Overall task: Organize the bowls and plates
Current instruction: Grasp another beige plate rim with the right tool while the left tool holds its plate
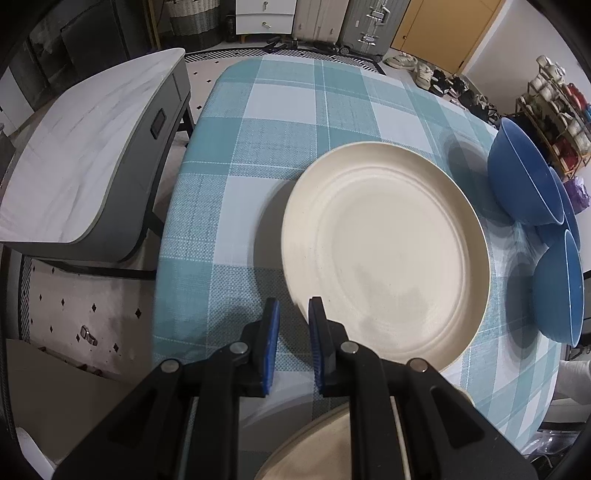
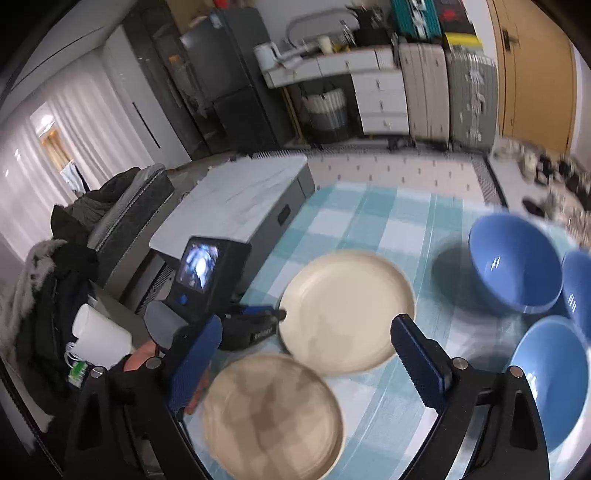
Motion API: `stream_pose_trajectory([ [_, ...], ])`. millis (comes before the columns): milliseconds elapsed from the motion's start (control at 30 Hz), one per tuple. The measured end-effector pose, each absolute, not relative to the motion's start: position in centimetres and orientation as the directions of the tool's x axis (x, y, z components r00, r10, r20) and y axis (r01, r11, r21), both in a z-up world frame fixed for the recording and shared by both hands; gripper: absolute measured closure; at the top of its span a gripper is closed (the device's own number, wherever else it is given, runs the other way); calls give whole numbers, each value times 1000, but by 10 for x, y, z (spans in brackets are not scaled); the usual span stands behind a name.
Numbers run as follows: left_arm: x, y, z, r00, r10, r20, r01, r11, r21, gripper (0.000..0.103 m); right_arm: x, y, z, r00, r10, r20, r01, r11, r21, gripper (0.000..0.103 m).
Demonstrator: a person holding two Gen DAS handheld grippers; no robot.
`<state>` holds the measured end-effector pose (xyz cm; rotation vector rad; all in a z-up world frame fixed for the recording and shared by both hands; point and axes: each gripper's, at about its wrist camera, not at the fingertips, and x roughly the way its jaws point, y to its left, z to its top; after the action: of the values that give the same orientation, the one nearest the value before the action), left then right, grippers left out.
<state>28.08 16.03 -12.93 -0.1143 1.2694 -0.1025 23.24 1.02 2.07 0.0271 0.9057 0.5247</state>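
A cream plate [image 1: 388, 254] lies on the checked tablecloth [image 1: 266, 155]; it also shows in the right wrist view [image 2: 347, 310]. My left gripper [image 1: 293, 314] is at its near-left rim, jaws slightly apart, the plate's edge by the right finger; in the right wrist view it [image 2: 275, 314] touches the plate's left rim. A second beige plate [image 2: 273, 413] lies nearer, also low in the left wrist view [image 1: 321, 446]. Three blue bowls [image 2: 515, 262] [image 2: 550, 380] [image 2: 578, 288] stand at the right. My right gripper [image 2: 306, 354] is wide open above the plates, empty.
A grey marble-topped bench [image 1: 81, 158] stands left of the table. Suitcases [image 1: 369, 22] and shoes [image 1: 436, 74] lie beyond the far edge. A shoe rack [image 1: 554, 110] stands at the right. Clothes [image 2: 55, 277] pile at the left.
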Motion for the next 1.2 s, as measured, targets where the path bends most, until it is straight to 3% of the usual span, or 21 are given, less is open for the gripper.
stream_pose_trajectory([
  [300,282,160,-131,290,-147,-946,1,988,-154,89,302,-22,-56,427,381,-820,-263,920,291,8],
  [400,283,159,-133,287,-145,-947,3,989,-150,89,311,-18,-78,415,333,-847,-273,933,234,9],
  [600,282,160,-134,282,-148,-948,1,988,-154,89,327,-21,-121,368,285,-885,-254,946,199,29],
  [733,282,159,-134,281,-145,-949,6,989,-149,89,335,-31,-142,337,292,-895,-212,950,231,49],
  [1200,283,156,-135,268,-162,-950,14,986,-165,89,341,-44,-171,291,299,-909,-161,952,261,90],
])
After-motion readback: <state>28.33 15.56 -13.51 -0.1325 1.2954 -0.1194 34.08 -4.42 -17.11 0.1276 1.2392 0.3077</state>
